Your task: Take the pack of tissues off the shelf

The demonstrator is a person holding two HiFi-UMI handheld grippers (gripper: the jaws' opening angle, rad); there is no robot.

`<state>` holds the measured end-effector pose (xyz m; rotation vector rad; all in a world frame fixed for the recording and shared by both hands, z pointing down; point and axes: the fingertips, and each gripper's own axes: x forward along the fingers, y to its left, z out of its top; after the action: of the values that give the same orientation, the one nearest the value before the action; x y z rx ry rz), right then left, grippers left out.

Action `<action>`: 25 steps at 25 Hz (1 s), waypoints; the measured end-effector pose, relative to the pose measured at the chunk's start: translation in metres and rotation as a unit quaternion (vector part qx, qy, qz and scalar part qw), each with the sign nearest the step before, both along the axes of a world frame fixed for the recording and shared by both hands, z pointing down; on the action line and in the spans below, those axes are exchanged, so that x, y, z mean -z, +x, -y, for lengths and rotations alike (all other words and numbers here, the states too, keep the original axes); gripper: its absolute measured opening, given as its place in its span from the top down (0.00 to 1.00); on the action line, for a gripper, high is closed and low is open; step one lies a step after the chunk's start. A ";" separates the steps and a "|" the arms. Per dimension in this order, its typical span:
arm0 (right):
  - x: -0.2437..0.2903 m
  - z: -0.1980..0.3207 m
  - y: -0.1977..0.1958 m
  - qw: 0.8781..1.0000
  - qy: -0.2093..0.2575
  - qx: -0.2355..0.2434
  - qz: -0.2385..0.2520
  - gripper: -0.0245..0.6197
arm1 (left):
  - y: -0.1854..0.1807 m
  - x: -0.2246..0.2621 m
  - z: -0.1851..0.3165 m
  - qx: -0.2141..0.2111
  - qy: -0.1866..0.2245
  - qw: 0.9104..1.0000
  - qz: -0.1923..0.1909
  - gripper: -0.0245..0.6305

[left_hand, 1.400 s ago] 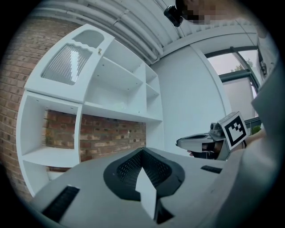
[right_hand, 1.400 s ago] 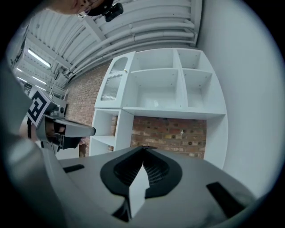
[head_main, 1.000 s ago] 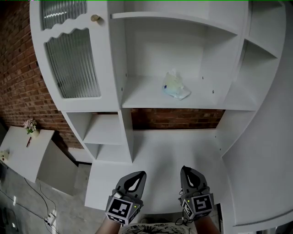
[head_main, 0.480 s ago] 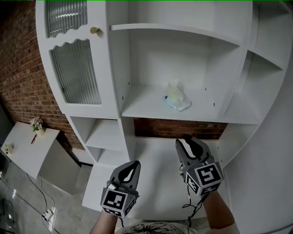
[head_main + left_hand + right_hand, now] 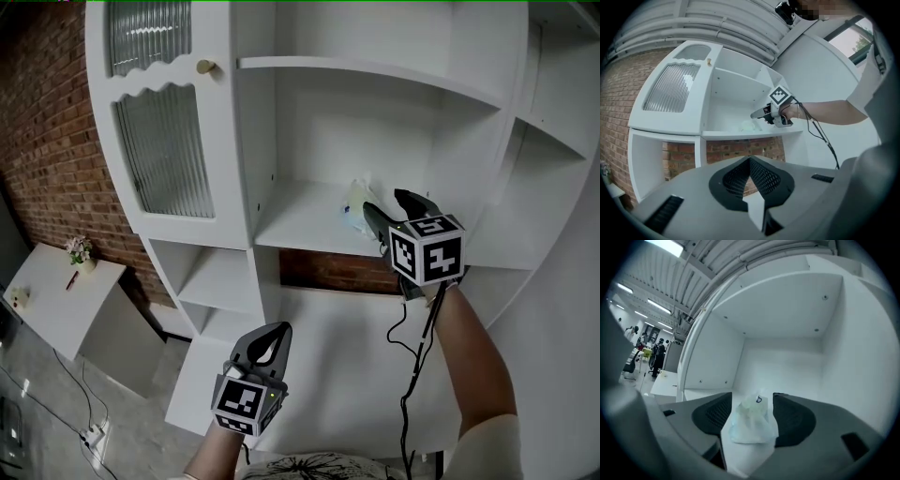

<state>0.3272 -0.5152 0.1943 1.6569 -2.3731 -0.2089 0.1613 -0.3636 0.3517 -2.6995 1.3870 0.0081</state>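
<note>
The pack of tissues (image 5: 355, 201) is a crumpled pale blue-white plastic pack lying on the middle white shelf (image 5: 300, 221). My right gripper (image 5: 386, 208) is raised to that shelf, right beside the pack. In the right gripper view the pack (image 5: 752, 423) lies between the two dark fingers; the jaws are opening and the pads stand apart from it. My left gripper (image 5: 268, 341) hangs low over the counter, shut and holding nothing. The left gripper view shows the right gripper (image 5: 761, 113) at the shelf, by the pack (image 5: 748, 126).
A ribbed-glass cabinet door (image 5: 165, 142) with a brass knob (image 5: 204, 67) stands left of the open shelf bay. Below is a white counter (image 5: 323, 361) with brick behind it. Side shelves (image 5: 217, 277) sit lower left. A small white table (image 5: 52, 305) stands far left.
My right gripper has risen from low over the counter up to the middle shelf, and its jaws have spread around the tissue pack. The left gripper has stayed low.
</note>
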 end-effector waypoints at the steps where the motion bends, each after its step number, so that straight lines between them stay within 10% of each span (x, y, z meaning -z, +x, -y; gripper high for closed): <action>1: -0.003 0.008 0.002 1.000 -0.014 0.000 -0.002 0.55 | 0.000 0.000 0.000 0.000 -0.001 1.000 0.000 0.94; 11: -0.041 0.045 0.004 0.993 -0.115 0.004 -0.019 0.72 | 0.005 -0.014 -0.006 -0.009 -0.013 1.000 0.015 0.94; 14: -0.044 0.046 0.010 0.994 -0.106 -0.009 -0.020 0.87 | 0.002 -0.016 -0.007 -0.007 -0.017 1.000 0.016 0.94; 25: -0.021 0.011 0.001 0.999 -0.035 -0.007 -0.035 0.92 | -0.006 -0.015 -0.015 0.000 -0.017 1.000 0.014 0.94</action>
<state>0.3281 -0.5263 0.2149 1.6057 -2.2900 -0.1760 0.1553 -0.3491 0.3668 -2.7161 1.3925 -0.0551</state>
